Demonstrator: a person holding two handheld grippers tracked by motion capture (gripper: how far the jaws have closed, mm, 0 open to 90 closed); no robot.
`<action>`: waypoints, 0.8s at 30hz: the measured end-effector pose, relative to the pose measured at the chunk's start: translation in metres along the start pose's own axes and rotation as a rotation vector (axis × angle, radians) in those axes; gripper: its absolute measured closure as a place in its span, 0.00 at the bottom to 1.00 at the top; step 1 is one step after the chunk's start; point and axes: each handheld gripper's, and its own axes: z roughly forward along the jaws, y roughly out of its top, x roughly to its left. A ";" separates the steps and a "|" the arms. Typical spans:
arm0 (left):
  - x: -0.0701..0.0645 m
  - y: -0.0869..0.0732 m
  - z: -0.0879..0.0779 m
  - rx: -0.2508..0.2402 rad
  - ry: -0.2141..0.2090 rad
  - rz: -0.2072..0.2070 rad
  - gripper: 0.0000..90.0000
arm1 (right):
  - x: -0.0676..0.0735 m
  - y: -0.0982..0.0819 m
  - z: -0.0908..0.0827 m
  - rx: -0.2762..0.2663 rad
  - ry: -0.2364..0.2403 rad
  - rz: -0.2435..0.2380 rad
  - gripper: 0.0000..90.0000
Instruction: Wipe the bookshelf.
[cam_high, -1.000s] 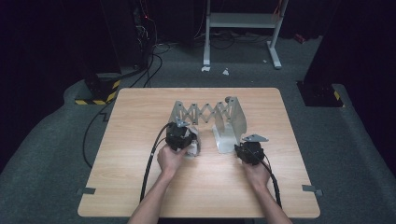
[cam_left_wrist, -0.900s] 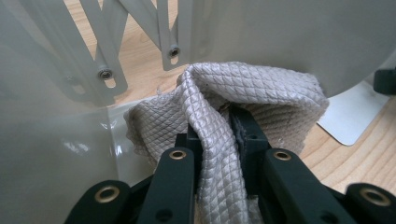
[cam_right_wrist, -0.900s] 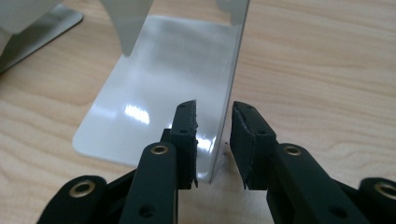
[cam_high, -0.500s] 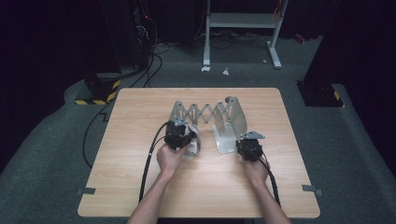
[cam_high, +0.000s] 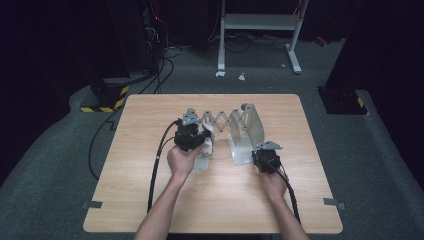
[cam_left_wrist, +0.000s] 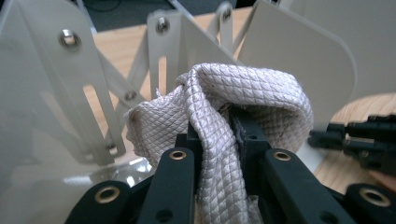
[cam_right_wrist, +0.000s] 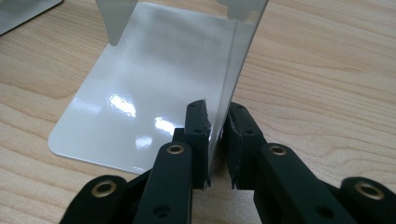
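A metal folding rack with a scissor lattice between two end plates is seen standing on the table, a little behind its middle and nearer the far edge than the near one. Its long axis is laid roughly parallel to the far edge, running from the left plate to the right plate, whose flat foot is spread toward the near edge. A white woven cloth is bunched beside the left plate, at the left end of the lattice. The left gripper is held over that end; in the left gripper view its jaws are seen clamped tight on a fold of the cloth, which rises between the pads and loops over the right-hand one. The right gripper is set at the near right corner of the right plate's foot. In the right gripper view the upright thin edge of that plate is seen standing between the two pads; the left pad appears to be in contact with the sheet, while a narrow gap seems to be left at the right pad. These jaws have just been opening slightly, with the plate edge kept between them. Both hands are seen entering from the near edge.
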 end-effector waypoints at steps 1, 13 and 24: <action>0.000 0.002 0.000 -0.003 0.002 -0.001 0.88 | 0.000 0.000 0.000 0.000 -0.001 0.001 0.89; 0.001 0.004 0.014 0.052 0.031 0.016 0.88 | -0.001 -0.001 -0.001 0.001 0.019 0.014 0.86; 0.002 -0.007 0.028 0.086 0.016 0.019 0.88 | -0.001 -0.001 -0.001 0.001 0.020 0.015 0.85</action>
